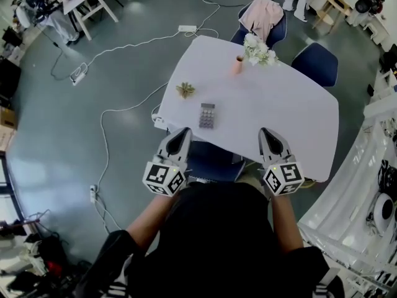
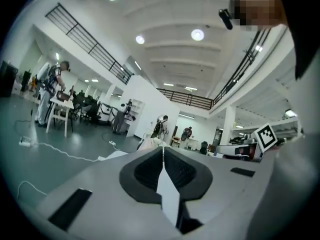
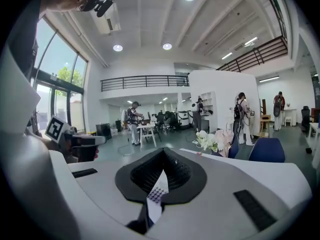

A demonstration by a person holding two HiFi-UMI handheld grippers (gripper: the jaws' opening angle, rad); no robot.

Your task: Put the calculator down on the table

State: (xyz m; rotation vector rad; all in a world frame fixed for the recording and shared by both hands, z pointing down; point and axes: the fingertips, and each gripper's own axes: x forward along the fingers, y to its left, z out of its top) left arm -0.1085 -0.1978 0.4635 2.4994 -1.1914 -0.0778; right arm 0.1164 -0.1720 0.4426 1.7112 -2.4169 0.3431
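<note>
Flat on the white desk (image 1: 279, 110), close to its near left corner, a grey calculator (image 1: 207, 115), free of both grippers, with a small green plant (image 1: 185, 90) just behind it and a pink vase (image 1: 239, 64) with white flowers (image 1: 257, 49) well apart at the far side. Held up side by side at the near edge of the desk, in front of the person's chest, the left gripper (image 1: 183, 131) and the right gripper (image 1: 267, 131), both pointing forward over the desk. Fingers of the left clenched tip to tip on nothing, and fingers of the right pressed together likewise, nothing grasped
</note>
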